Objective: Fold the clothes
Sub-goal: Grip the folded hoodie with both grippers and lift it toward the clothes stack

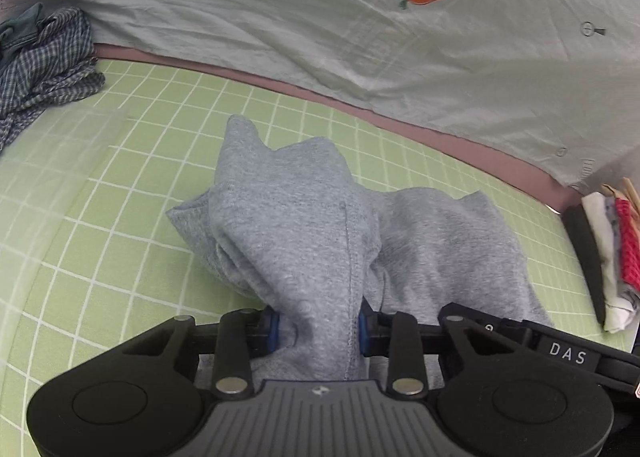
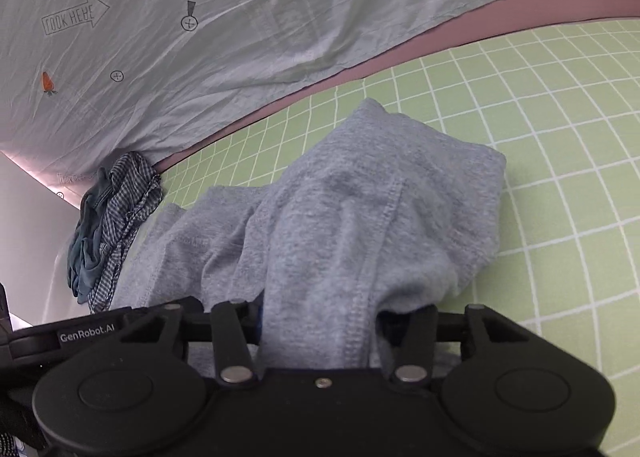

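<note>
The grey garment (image 1: 304, 225) lies bunched on the green checked sheet (image 1: 100, 217), near the sheet's far edge where the pale printed quilt (image 1: 360, 37) begins. It is a soft heathered knit with stitched seams, rumpled into peaks and folds rather than spread flat, so its outline and which part is which cannot be told.

The left gripper (image 1: 319, 327) is pinched on a gathered edge with a seam running through it, its blue pads pressing the cloth from both sides. The right gripper (image 2: 320, 321) is likewise closed on a thick wad of the same garment beside a double-stitched hem.

The main risk, as I judge it, is that each grip has caught several layers at once. Lifting would then raise a lump instead of a clean edge, and the fold would come out crooked. A thick wad could also slip from the pads if pulled hard, since the knit looks loose and stretchy. The checked shirt pile (image 1: 44, 57) at the sheet's edge, by the quilt, sits well apart from the garment and should not snag.
</note>
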The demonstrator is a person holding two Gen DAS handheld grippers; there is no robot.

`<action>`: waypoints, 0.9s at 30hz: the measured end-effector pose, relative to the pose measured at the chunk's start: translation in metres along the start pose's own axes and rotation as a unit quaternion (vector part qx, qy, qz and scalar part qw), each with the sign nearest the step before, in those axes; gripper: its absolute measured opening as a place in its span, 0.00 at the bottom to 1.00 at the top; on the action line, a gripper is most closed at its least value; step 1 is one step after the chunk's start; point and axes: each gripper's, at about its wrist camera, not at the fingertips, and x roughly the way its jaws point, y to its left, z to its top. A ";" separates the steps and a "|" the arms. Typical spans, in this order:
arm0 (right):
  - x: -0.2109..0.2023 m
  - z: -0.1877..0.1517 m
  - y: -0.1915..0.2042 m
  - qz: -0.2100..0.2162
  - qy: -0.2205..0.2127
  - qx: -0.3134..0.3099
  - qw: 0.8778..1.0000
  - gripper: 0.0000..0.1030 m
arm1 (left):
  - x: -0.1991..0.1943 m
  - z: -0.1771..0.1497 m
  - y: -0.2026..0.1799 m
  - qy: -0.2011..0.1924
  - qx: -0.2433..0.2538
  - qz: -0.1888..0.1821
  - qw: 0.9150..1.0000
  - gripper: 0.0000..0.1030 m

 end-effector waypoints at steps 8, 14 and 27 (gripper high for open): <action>-0.115 -0.048 -0.031 -0.042 -0.081 0.054 0.994 0.47 | -0.033 -0.045 -0.074 0.001 0.064 -0.093 0.994 0.34; -0.207 -0.083 -0.070 -0.108 -0.136 0.093 0.980 0.47 | -0.036 -0.070 -0.166 0.024 0.124 -0.171 0.977 0.34; -0.384 -0.005 -0.270 -0.121 -0.225 0.039 0.966 0.47 | 0.008 -0.085 -0.445 -0.051 0.081 -0.237 0.967 0.34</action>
